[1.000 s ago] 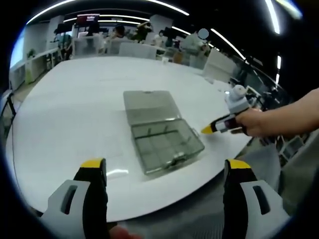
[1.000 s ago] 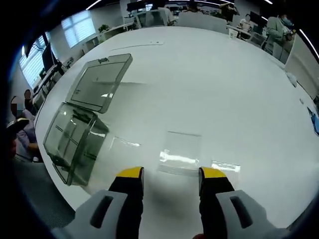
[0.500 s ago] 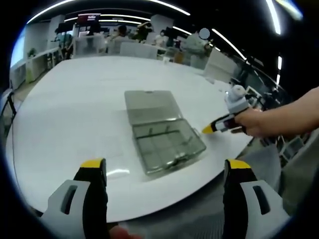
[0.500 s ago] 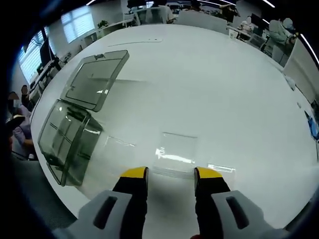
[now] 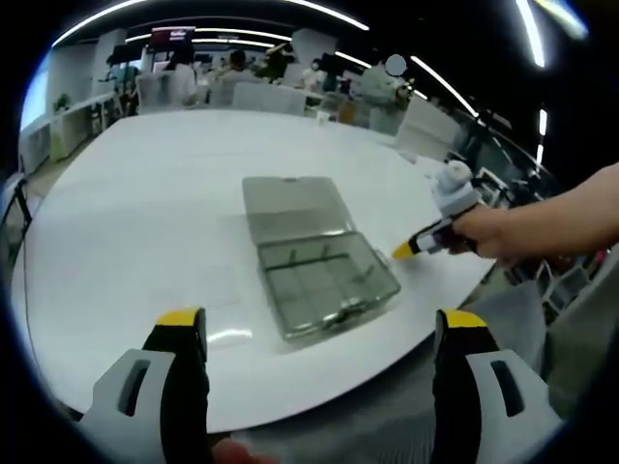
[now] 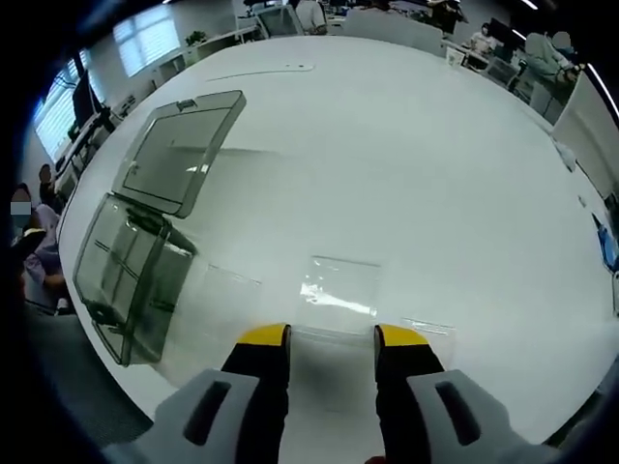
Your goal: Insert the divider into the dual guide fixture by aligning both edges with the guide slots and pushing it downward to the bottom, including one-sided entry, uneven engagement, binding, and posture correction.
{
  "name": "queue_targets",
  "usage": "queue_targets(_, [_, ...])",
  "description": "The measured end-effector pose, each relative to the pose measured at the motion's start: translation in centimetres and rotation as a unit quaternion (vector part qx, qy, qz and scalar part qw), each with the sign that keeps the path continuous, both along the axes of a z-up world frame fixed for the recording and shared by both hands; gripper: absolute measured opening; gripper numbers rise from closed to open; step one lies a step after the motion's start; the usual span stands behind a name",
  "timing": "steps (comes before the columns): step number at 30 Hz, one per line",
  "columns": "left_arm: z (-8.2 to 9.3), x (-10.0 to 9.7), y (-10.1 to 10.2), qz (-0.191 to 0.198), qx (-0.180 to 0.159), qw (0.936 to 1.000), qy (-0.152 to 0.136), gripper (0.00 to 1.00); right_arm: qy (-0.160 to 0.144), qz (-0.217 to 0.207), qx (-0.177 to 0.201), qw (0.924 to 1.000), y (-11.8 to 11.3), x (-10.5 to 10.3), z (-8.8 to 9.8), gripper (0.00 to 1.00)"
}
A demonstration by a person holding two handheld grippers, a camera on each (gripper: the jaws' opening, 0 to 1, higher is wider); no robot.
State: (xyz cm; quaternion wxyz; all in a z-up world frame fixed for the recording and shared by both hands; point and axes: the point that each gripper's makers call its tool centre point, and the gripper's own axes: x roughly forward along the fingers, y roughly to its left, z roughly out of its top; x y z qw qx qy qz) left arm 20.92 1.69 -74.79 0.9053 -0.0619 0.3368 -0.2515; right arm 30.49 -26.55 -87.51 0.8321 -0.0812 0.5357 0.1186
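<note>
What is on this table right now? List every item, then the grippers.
Table: one, white, round, under everything.
Compartment box: one, smoky transparent, lid open flat, near the table edge.
Clear divider sheet: one, transparent, flat on the table just ahead of the right gripper.
Office desks and chairs: several, background.
Left gripper: yellow-tipped jaws wide apart, empty.
Right gripper: yellow-tipped jaws apart, empty; held by a hand.

Broad white round table [image 5: 145,193]; smoky transparent compartment box [image 5: 314,266] lying open on it near the edge, lid [image 6: 179,150] flat on the tabletop; clear flat divider [image 6: 338,287] lying apart from the box.
</note>
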Motion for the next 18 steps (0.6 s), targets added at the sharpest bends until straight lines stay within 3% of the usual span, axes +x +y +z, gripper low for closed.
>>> queue_targets(18, [0.38, 0.17, 0.21, 0.003, -0.001, 1.0000, -0.005, 0.95, 0.060, 0.012, -0.018, 0.9980, 0.14, -0.06, 0.08, 0.29])
